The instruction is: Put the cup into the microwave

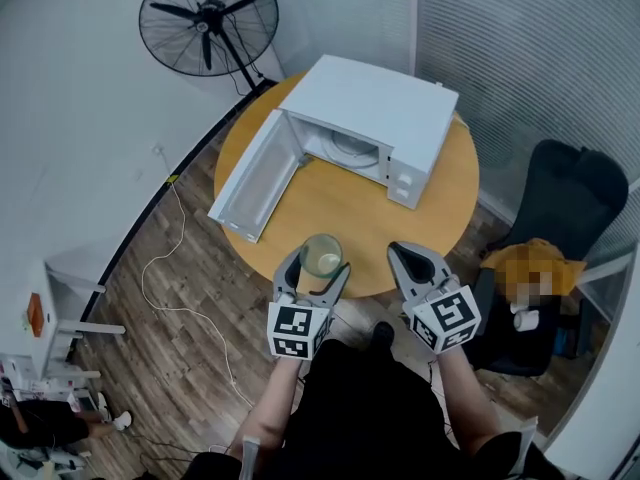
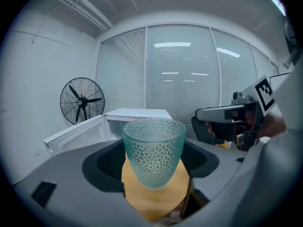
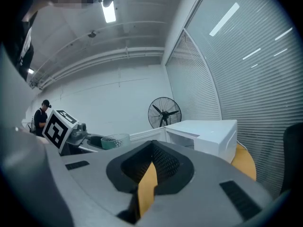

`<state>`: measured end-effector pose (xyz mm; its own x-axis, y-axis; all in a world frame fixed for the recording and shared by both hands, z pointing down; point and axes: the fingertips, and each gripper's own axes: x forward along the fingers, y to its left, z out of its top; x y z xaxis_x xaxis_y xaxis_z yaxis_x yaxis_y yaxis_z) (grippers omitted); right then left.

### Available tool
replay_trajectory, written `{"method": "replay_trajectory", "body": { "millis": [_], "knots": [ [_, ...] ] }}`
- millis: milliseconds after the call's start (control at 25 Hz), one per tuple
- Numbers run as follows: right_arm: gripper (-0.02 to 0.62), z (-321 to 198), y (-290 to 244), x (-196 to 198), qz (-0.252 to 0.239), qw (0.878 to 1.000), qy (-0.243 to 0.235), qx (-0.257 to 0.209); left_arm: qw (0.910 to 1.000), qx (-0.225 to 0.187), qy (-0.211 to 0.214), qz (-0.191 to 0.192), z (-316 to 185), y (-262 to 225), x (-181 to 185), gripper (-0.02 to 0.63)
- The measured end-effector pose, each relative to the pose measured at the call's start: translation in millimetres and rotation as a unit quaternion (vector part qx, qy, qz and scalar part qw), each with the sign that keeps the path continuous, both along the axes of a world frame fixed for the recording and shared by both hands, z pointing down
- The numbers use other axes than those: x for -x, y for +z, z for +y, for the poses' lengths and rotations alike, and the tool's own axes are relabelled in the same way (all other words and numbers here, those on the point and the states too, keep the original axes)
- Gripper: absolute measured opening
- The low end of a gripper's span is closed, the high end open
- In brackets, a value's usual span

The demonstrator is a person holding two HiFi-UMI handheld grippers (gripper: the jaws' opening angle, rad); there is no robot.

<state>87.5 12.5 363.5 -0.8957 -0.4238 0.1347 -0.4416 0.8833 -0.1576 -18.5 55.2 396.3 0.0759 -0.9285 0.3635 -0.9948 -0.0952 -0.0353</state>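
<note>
A dimpled clear glass cup (image 1: 321, 255) stands upright between the jaws of my left gripper (image 1: 318, 270), which is shut on it over the near edge of the round wooden table (image 1: 345, 213). In the left gripper view the cup (image 2: 154, 150) fills the centre, its sides against both jaws. The white microwave (image 1: 375, 118) sits at the table's far side with its door (image 1: 255, 178) swung open to the left and the turntable visible inside. My right gripper (image 1: 418, 260) hovers to the right of the cup, shut and holding nothing; only a thin slit shows between its jaws (image 3: 147, 176).
A black standing fan (image 1: 208, 18) is beyond the table at the back left. A black office chair (image 1: 560, 218) with an orange item stands to the right. White cable trails across the wood floor (image 1: 170, 288) on the left. A person (image 3: 41, 115) stands far off.
</note>
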Motion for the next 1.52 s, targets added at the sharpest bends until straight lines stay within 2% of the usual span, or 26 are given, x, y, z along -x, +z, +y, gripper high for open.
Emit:
{"method": "replay_trajectory", "body": {
  "millis": [440,880,1520],
  "knots": [
    [0.009,-13,10,-2,-0.002,1.000,-0.007,0.014,0.9998,0.014,-0.011,-0.008,-15,9,6,0.357],
    [0.009,-45,6,14,0.009,1.000,0.024,0.010,0.9997,0.002,0.023,-0.006,-68,8,30,0.357],
    [0.009,-105,3,68,0.033,0.995,0.092,0.013,0.9962,0.002,0.087,-0.002,-182,25,98,0.357]
  ]
}}
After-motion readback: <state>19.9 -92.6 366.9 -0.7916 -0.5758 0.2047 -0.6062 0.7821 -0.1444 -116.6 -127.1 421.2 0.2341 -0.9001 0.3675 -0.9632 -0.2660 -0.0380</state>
